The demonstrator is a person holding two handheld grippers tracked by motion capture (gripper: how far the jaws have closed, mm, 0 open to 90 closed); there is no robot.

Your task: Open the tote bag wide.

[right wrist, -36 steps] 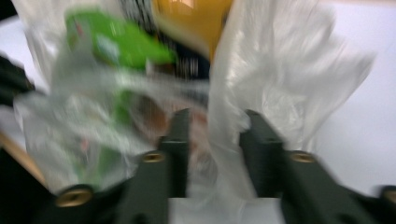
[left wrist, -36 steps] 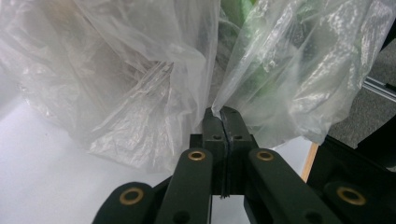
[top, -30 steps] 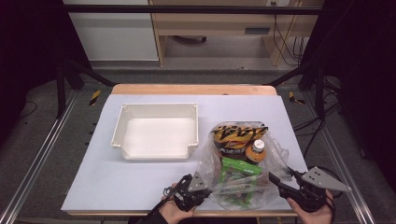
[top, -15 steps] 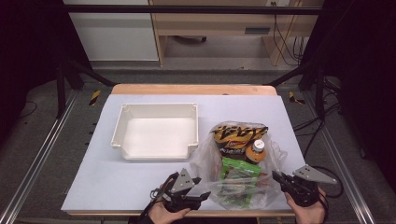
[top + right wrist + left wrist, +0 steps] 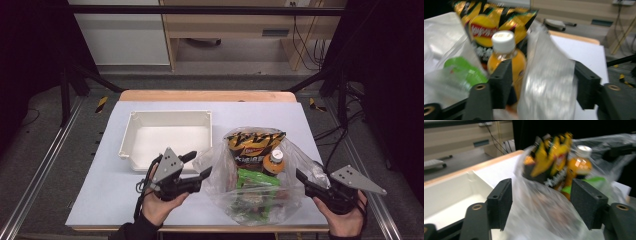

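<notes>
On the bench (image 5: 100, 200) in the high view, a clear plastic bag (image 5: 300, 155) of snacks lies near the right, beside a white tray (image 5: 165, 132). The left gripper (image 5: 197, 167) and right gripper (image 5: 302, 180) flank it. From the left gripper view, the jaws have just been opening, with bag film between them, unpressed. From the right gripper view, the jaws have also just been opening around a bag fold before an orange bottle (image 5: 505, 56) and chips bag (image 5: 486, 22).

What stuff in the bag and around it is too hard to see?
- Bottle label: high view, too small; gripper views, blurred.
- Items low in the bag: high view, crinkled plastic hides them.
- Green pack: left gripper view, a jaw covers part.
- Chip bag top: right gripper view, cut off by the edge.
</notes>
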